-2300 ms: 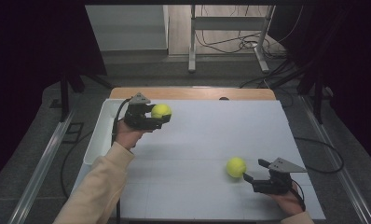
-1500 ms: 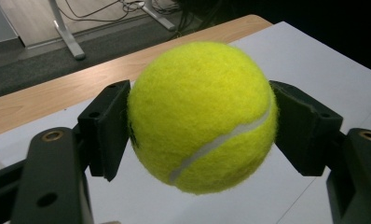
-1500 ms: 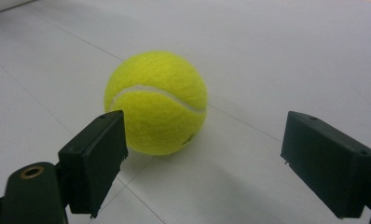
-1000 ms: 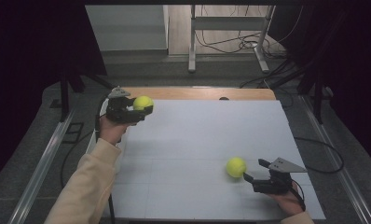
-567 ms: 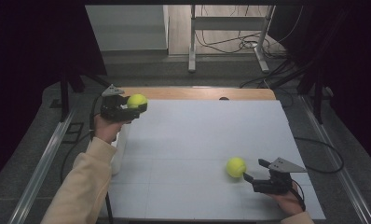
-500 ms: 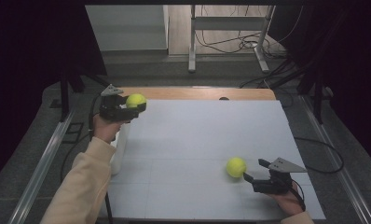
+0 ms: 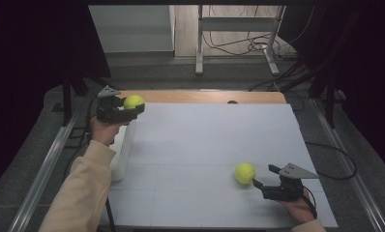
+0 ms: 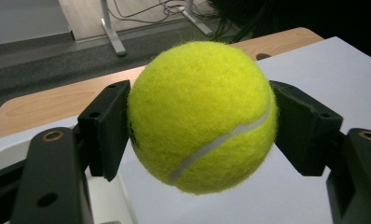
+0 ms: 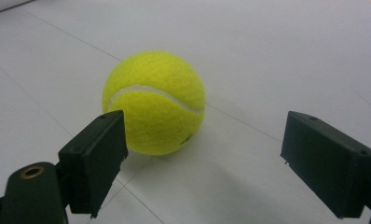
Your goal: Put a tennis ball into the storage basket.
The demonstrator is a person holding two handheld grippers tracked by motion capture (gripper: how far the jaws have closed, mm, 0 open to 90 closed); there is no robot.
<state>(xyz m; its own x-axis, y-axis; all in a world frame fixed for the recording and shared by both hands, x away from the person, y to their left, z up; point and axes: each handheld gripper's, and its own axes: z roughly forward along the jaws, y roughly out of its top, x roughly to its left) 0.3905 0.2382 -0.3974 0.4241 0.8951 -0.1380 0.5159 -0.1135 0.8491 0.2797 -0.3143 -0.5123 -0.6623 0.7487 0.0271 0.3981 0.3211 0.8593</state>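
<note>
My left gripper (image 7: 128, 109) hovers over the far left corner of the white table top (image 7: 210, 140), shut on a yellow tennis ball (image 7: 133, 102). In the left gripper view the ball (image 8: 202, 116) is pressed between both black pads (image 8: 106, 126), clear of the surface. A second tennis ball (image 7: 244, 173) rests on the table near the front right. My right gripper (image 7: 264, 177) lies just to its right, open. In the right gripper view that ball (image 9: 154, 109) sits just beyond the left pad (image 9: 97, 156), with the gap between the jaws empty.
A wooden strip (image 7: 205, 96) runs along the far edge of the table. A white curved part (image 7: 123, 154) hangs off the left edge. Behind the table stand a metal frame (image 7: 234, 29) and floor cables (image 7: 239, 46). Dark curtains flank both sides.
My left gripper has carried its ball leftwards and farther away, from the table's back left area to its far left corner. The right gripper and the second ball have kept still.
</note>
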